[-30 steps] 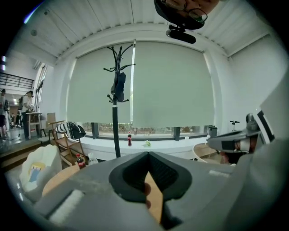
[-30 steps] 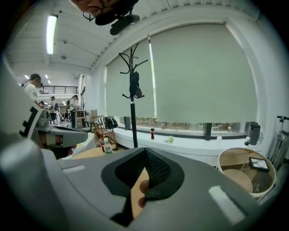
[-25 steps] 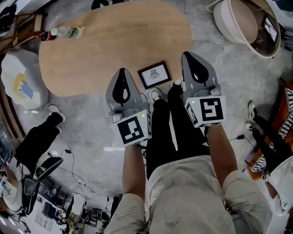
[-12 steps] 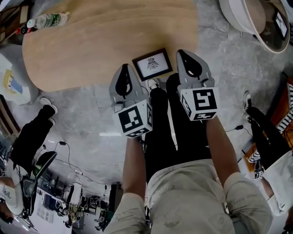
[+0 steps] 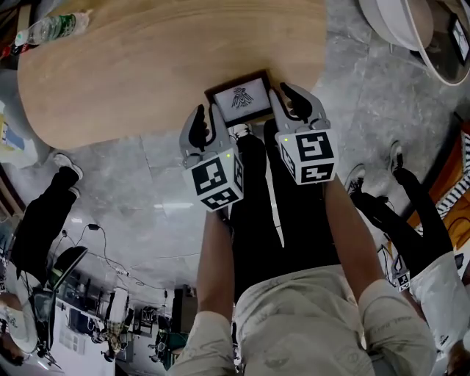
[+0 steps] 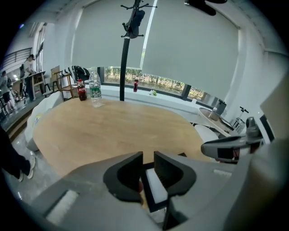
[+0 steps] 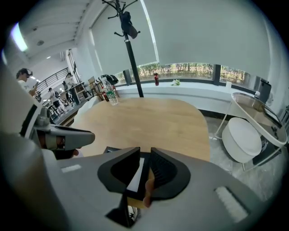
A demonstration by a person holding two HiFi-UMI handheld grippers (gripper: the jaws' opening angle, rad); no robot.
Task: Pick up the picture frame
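A black picture frame (image 5: 239,97) with a white print lies flat on the wooden table (image 5: 147,66), close to its near edge. My left gripper (image 5: 208,117) is at the frame's left side. Its jaws have just been opening, and the frame's edge (image 6: 151,191) shows in the narrow gap without being pinched. My right gripper (image 5: 295,97) is at the frame's right side, open, with the frame's edge (image 7: 133,178) in its gap. Both point steeply down. In the gripper views the jaws (image 6: 148,158) (image 7: 145,155) hide most of the frame.
Bottles (image 5: 48,28) stand at the table's far left end. A white round chair (image 5: 396,22) is at the upper right. People's legs are on the floor at left (image 5: 44,213) and right (image 5: 411,220). A coat stand (image 6: 126,49) rises behind the table.
Both grippers have come down and forward from above my legs to the two sides of the frame. Their jaws, together before, now stand apart.
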